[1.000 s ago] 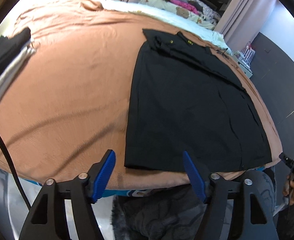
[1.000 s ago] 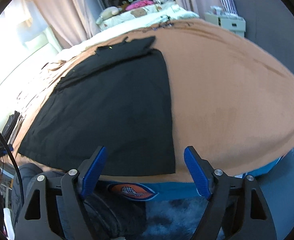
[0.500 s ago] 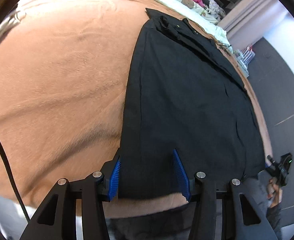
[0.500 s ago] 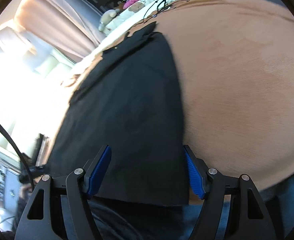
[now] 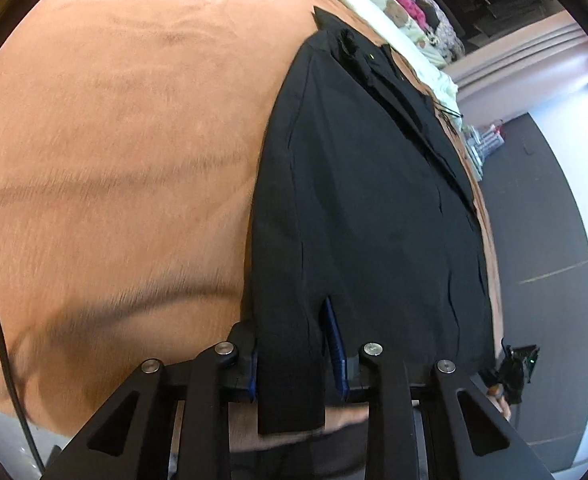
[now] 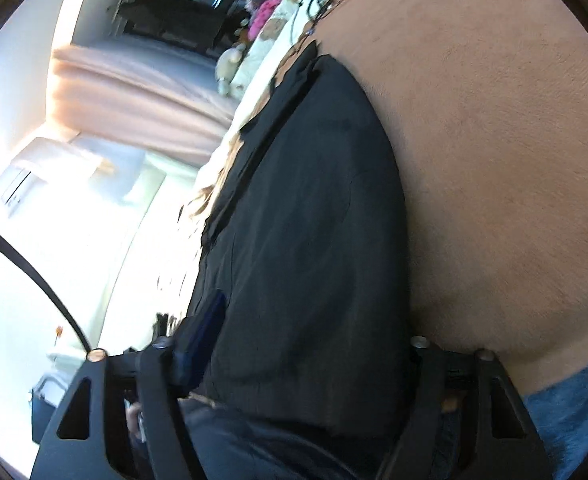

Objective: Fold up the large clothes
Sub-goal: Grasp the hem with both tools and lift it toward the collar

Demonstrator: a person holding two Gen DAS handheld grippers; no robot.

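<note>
Already both grippers sit at the near hem of the black garment (image 5: pixel 366 208), which lies flat on the brown blanket (image 5: pixel 114 140). The left gripper (image 5: pixel 294 360) is closing on a raised corner; the right gripper (image 6: pixel 306 360) is closing with cloth between its jaws. Pinching one layer only would spoil the fold.

**Grippers, both in hand**

Left gripper (image 5: pixel 296 354): black frame, blue pads (image 5: pixel 335 344); pointed steeply down; jaws closing, narrow, with a fold of cloth (image 5: pixel 368 216) between them.

Right gripper (image 6: pixel 310 364): black frame, one blue pad (image 6: pixel 208 328) showing, the other hidden; rolled to a tilt; jaws closing, wider, cloth edge between them. Contact of pads unclear.
</note>
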